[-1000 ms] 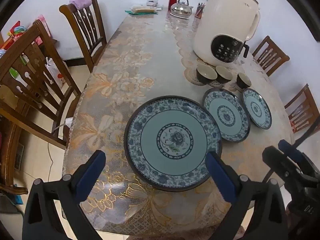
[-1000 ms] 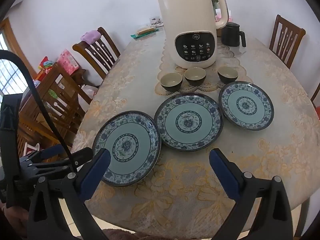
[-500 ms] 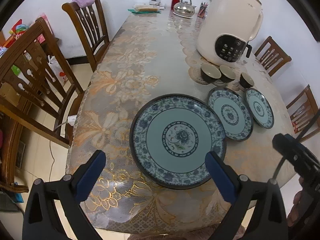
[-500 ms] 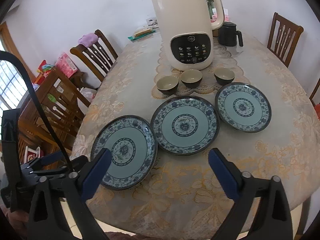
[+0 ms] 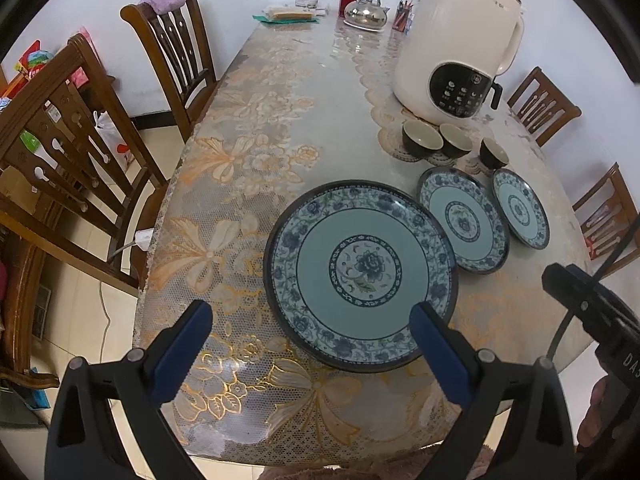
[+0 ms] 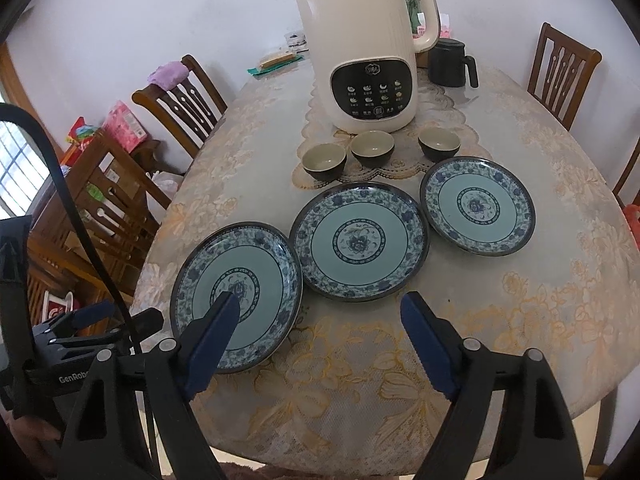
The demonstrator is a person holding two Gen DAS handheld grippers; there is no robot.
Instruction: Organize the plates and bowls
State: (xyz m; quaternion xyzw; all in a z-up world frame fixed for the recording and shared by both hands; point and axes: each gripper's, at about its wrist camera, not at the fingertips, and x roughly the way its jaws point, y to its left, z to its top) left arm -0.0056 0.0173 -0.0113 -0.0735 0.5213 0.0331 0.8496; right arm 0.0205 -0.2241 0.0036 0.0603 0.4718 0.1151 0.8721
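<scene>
Three blue-patterned plates lie in a row on the desk (image 6: 520,320) in front of the cream soy-milk maker (image 6: 362,52): the left plate (image 6: 256,280) furthest from it and nearest the desk edge, the middle plate (image 6: 360,242) just beside that one, the right plate (image 6: 478,206) a little apart. Three small dark bowls (image 6: 370,148) stand on a lace mat between the plates and the soy-milk maker, each separate and upright. The left claw (image 5: 310,344) hangs open over the desk edge, its blue fingers (image 5: 436,352) spread wide at the left plate's near rim, holding nothing. The right claw (image 6: 320,344) is likewise open and empty, on the near side of the plates from the soy-milk maker.
</scene>
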